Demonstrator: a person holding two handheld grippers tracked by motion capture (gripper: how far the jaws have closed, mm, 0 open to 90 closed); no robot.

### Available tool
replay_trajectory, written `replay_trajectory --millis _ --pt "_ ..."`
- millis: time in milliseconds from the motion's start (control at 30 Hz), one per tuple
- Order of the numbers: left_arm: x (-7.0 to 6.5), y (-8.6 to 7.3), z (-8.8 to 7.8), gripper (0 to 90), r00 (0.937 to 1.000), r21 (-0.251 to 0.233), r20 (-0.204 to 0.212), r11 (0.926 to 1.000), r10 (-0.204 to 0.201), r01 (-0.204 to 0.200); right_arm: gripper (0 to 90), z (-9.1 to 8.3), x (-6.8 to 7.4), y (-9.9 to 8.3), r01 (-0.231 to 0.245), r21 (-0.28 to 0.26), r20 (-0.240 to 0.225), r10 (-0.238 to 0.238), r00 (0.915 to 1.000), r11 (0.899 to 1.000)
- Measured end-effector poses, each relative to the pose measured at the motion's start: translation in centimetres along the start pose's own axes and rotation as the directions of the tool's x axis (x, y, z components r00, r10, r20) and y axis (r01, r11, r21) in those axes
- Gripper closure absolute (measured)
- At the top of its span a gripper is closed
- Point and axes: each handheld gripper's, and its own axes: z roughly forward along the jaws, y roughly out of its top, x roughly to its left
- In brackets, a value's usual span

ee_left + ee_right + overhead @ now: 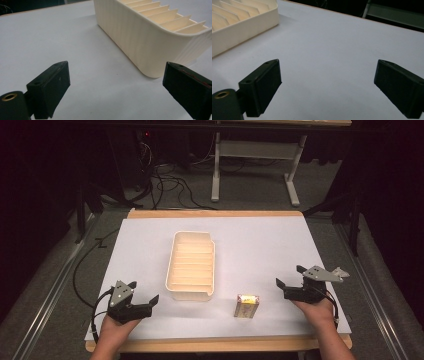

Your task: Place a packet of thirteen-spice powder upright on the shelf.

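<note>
A cream slotted tray (pixel 192 265) sits in the middle of the white sheet (pixel 260 245). A small yellow-and-white pack (pixel 247 306) lies flat just right of the tray's near end. At the near left my left gripper (pixel 144 291) rests open, pointing toward the tray's near corner. In the left gripper view the tray (pixel 140 37) fills the upper right, and the left gripper (pixel 116 67) has nothing in its wide gap. My right gripper (pixel 290 275) stands open at the near right, beyond the pack. The right gripper view shows the right gripper (pixel 328 65) over bare sheet, with the tray (pixel 242 22) at upper left.
The sheet covers a wooden table whose edge (pixel 215 213) shows at the far side. Behind it stand a white desk frame (pixel 255 165) and cables (pixel 170 185) on the grey floor. A black cable (pixel 82 270) trails off the table's left side.
</note>
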Motion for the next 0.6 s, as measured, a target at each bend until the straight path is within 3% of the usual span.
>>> replay_trajectory --millis 167,333,600 --pt "0.15 0.06 0.30 6.5 1.0000 0.002 -0.008 1.0000 -0.002 0.002 4.8 0.02 -0.30 -0.16 -0.006 0.013 0.011 0.006 0.9999 1.000" --pt "0.07 -0.32 0.87 5.4 0.9994 0.022 -0.011 0.9992 0.033 -0.032 2.9 -0.28 -0.59 -0.44 -0.020 0.016 0.014 0.020 0.9997 1.000" --pt "-0.10 -0.25 0.66 1.7 0.9995 0.007 -0.009 0.9995 0.030 -0.030 2.3 -0.21 -0.75 -0.64 -0.025 0.019 0.007 0.025 0.9997 1.000"
